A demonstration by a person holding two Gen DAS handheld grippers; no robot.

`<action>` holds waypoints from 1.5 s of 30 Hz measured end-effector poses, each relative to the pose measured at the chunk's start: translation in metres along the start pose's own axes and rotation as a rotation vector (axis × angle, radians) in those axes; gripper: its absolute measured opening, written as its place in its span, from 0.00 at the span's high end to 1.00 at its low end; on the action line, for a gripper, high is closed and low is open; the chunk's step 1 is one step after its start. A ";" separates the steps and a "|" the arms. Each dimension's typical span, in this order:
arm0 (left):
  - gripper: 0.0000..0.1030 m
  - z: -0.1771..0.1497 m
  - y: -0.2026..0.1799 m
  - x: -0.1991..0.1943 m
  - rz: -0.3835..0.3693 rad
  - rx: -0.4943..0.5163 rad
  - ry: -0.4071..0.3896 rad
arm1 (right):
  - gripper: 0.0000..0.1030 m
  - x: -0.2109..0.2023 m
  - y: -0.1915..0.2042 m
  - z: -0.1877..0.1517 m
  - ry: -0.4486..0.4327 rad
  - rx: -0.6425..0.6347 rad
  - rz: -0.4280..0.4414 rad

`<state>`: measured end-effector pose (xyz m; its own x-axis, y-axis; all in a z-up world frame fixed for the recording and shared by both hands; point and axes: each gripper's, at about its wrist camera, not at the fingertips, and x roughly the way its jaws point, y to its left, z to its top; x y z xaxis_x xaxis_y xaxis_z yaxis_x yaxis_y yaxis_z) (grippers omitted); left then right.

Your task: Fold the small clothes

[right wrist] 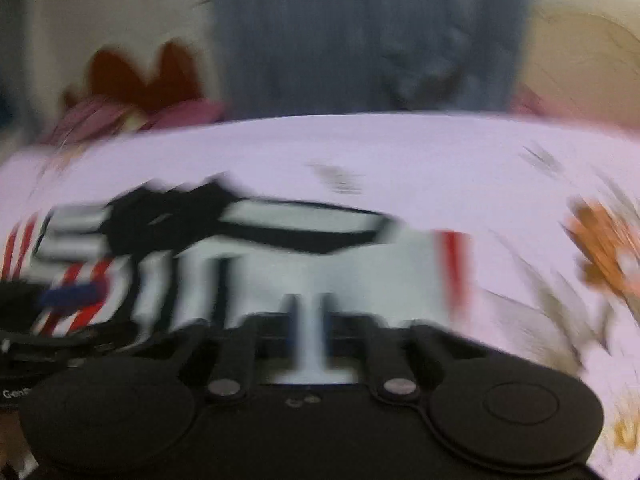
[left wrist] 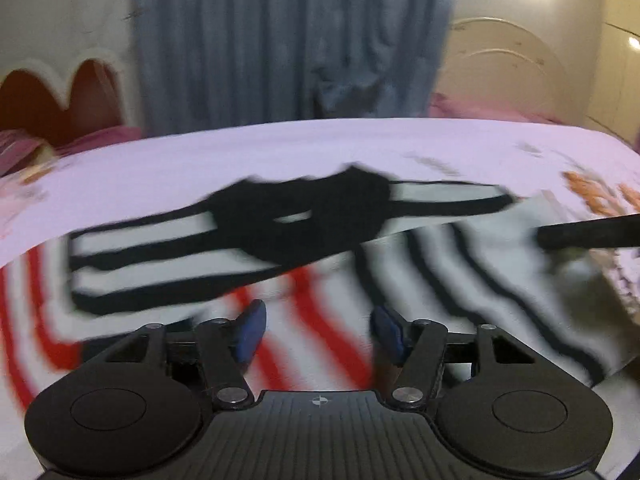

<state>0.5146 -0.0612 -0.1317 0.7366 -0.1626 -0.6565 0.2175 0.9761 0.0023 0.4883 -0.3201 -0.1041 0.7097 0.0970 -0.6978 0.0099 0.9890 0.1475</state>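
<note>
A small white garment (left wrist: 304,280) with black and red stripes and a black collar lies spread on the lilac bed sheet (left wrist: 280,152). My left gripper (left wrist: 316,328) is open just above its red-striped part, blue fingertips (left wrist: 252,328) apart and empty. In the blurred right wrist view the same garment (right wrist: 280,264) lies before my right gripper (right wrist: 310,320). Its fingers stand close together with white cloth between them; the blur hides the grip. The left gripper's blue fingertip (right wrist: 72,294) shows at the left edge there.
A grey-blue curtain (left wrist: 296,40) hangs behind the bed. A dark red headboard (left wrist: 60,92) and pink bedding stand at the far left. Orange flower prints (right wrist: 604,248) mark the sheet on the right. A cream cabinet (left wrist: 520,72) stands at the far right.
</note>
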 end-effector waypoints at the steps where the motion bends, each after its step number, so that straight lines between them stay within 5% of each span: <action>1: 0.41 -0.002 0.004 -0.004 -0.003 0.007 0.002 | 1.00 -0.004 -0.003 -0.001 0.005 -0.036 -0.034; 4: 0.42 0.001 -0.003 -0.015 -0.012 0.004 -0.004 | 0.98 -0.009 0.006 -0.004 0.035 -0.098 -0.032; 6: 0.42 -0.002 -0.010 -0.026 -0.044 0.008 -0.028 | 0.86 -0.017 0.008 -0.006 0.046 -0.066 -0.003; 11: 0.42 -0.027 -0.006 -0.034 -0.028 -0.002 0.035 | 0.86 -0.072 0.008 -0.041 0.026 -0.075 -0.034; 14: 0.42 -0.029 -0.007 -0.036 -0.020 -0.002 0.024 | 0.86 -0.069 0.013 -0.066 0.030 -0.114 -0.088; 19: 0.41 -0.026 0.009 -0.059 0.023 -0.041 -0.053 | 0.81 -0.092 0.028 -0.054 -0.026 -0.116 -0.098; 21: 0.41 -0.035 0.020 -0.044 0.024 -0.047 0.046 | 0.79 -0.080 0.028 -0.061 0.050 -0.119 -0.113; 22: 0.41 -0.038 0.025 -0.046 0.005 -0.058 0.022 | 0.79 -0.071 0.027 -0.066 0.092 -0.124 -0.115; 26: 0.41 -0.031 0.033 -0.057 0.012 -0.073 -0.042 | 0.78 -0.081 0.041 -0.059 0.023 -0.151 -0.115; 28: 0.41 -0.030 0.038 -0.047 0.024 -0.076 0.009 | 0.77 -0.081 0.046 -0.051 -0.007 -0.131 -0.098; 31: 0.39 -0.030 0.041 -0.035 0.008 -0.037 0.043 | 0.73 -0.050 0.052 -0.046 0.123 -0.124 -0.082; 34: 0.39 -0.027 0.045 -0.050 -0.004 -0.058 0.012 | 0.71 -0.052 0.067 -0.042 0.099 -0.156 -0.112; 37: 0.39 -0.038 0.067 -0.075 0.023 -0.129 -0.030 | 0.61 -0.068 0.076 -0.040 0.025 -0.102 -0.050; 45: 0.39 -0.114 0.211 -0.164 0.260 -0.532 -0.113 | 0.61 -0.073 0.134 -0.052 0.013 -0.164 0.067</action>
<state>0.3666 0.1878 -0.1093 0.7926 0.1054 -0.6006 -0.3075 0.9196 -0.2445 0.4012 -0.1889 -0.0695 0.6959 0.1641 -0.6991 -0.1531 0.9851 0.0788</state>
